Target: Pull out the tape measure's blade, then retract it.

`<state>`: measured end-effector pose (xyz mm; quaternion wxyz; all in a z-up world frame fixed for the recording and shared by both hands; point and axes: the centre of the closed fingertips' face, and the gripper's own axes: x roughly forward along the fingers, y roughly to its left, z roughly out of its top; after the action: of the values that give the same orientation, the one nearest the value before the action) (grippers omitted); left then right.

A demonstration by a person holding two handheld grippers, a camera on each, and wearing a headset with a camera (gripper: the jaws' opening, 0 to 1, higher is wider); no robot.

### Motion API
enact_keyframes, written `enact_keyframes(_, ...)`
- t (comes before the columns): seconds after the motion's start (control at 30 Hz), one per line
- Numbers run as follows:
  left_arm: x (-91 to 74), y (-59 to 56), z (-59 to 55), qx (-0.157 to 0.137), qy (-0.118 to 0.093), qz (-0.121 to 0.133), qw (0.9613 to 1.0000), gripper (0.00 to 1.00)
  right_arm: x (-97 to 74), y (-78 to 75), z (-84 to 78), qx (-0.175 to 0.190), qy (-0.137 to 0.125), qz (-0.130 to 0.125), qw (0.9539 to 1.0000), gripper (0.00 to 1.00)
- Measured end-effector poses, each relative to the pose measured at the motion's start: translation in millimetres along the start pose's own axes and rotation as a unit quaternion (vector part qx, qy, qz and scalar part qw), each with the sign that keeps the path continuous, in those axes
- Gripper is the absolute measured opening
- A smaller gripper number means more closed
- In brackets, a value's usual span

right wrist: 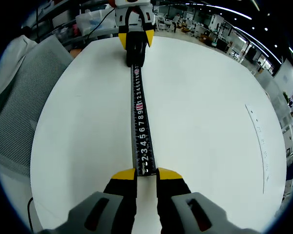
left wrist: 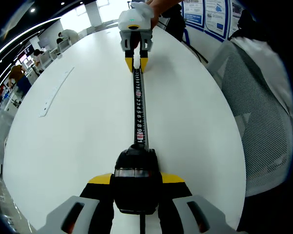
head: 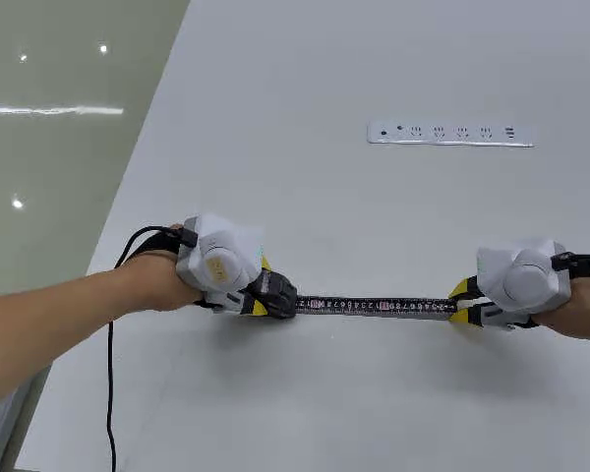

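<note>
Black and boxy, the tape measure's case (left wrist: 136,180) sits low on the white desk (head: 305,187), near its front edge, clamped between the yellow-tipped jaws of the left tongs (head: 264,287). From the mouth of the case the blade (right wrist: 140,112) runs out straight and flat along the desk top to the right tongs (right wrist: 146,174), whose jaws are pinched together on the blade's end, just past the lowest numbers. The blade's printed scale faces up, with one red-marked figure partway along. The two tongs face each other in line with the blade, well apart, each held by a hand at the outer side. A black cable (head: 109,393) trails from the left tongs over the desk's near edge. Farther back on the desk a white power strip (head: 450,134) lies flat, well apart from the blade. A grey mesh chair (left wrist: 254,112) stands beside the desk in the left gripper view.
</note>
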<state>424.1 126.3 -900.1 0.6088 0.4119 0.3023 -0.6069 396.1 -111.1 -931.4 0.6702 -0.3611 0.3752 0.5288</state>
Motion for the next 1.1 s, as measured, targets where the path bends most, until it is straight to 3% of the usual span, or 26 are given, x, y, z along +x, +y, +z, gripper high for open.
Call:
enact_keyframes(0.33,0.5,0.6,1.1,-0.001,-0.002,0.003,1.0,0.32,0.5,-3.3,-4.5,-0.012,0.015,-0.009,0.9998,0.16)
enact_keyframes(0.63,2.4,5.3,3.6,-0.022,0.002,0.017,0.9996,0.38,2.1,-9.2,-4.7,-0.003,0.023,-0.026,0.9994,0.22)
enact_keyframes(0.8,-0.1,7.2,6.8,-0.032,-0.002,0.026,0.9991,0.39,1.7,-9.3,-5.0,0.012,0.019,-0.033,0.9992,0.23)
enact_keyframes(1.1,-10.5,12.6,9.2,-0.068,-0.015,0.057,0.996,0.42,-5.4,-15.3,-6.0,0.089,-0.007,-0.067,0.9937,0.27)
